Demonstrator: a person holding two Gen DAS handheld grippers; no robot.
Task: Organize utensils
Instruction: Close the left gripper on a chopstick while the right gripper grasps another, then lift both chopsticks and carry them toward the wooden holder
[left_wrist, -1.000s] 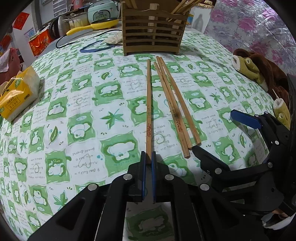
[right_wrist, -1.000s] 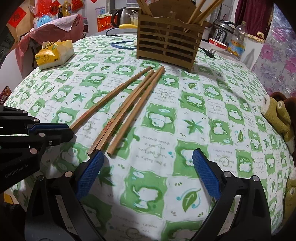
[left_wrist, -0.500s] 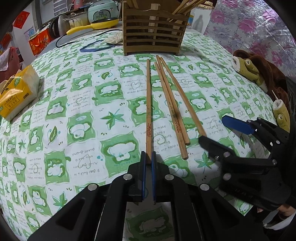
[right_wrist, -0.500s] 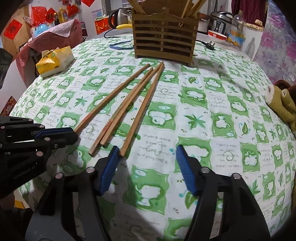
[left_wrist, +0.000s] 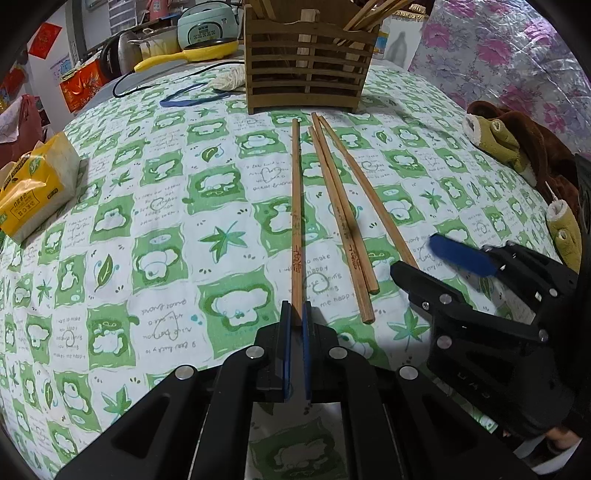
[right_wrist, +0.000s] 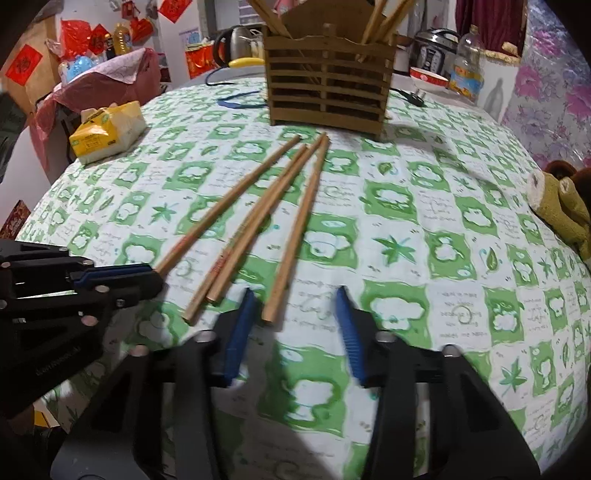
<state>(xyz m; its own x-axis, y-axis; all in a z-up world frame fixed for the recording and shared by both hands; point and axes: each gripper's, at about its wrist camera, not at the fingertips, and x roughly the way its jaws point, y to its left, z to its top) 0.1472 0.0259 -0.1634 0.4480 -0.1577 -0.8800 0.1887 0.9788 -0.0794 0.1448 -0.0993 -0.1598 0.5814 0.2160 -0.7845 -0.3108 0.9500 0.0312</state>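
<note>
1. Left wrist view: left gripper (left_wrist: 295, 314) clenched on near end of leftmost chopstick (left_wrist: 296, 206), flat on tablecloth (left_wrist: 166, 221) — holder (left_wrist: 306, 70) beyond.
2. Right wrist view: right gripper (right_wrist: 295, 314) closing around rightmost chopstick (right_wrist: 295, 236), pads not yet touching. Pickup step; next — finish pinch, lift both, carry to holder.

Table (left_wrist: 155, 206) w/ chopsticks (left_wrist: 296, 221), holder (left_wrist: 308, 83), maybe tissues (left_wrist: 35, 188).

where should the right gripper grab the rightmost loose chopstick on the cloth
At its near end. The rightmost chopstick lies flat, pointing away toward the wooden holder, its near end already between the closing right gripper fingers. Come from above, one finger each side; its neighbours lie clear to the left.
</note>
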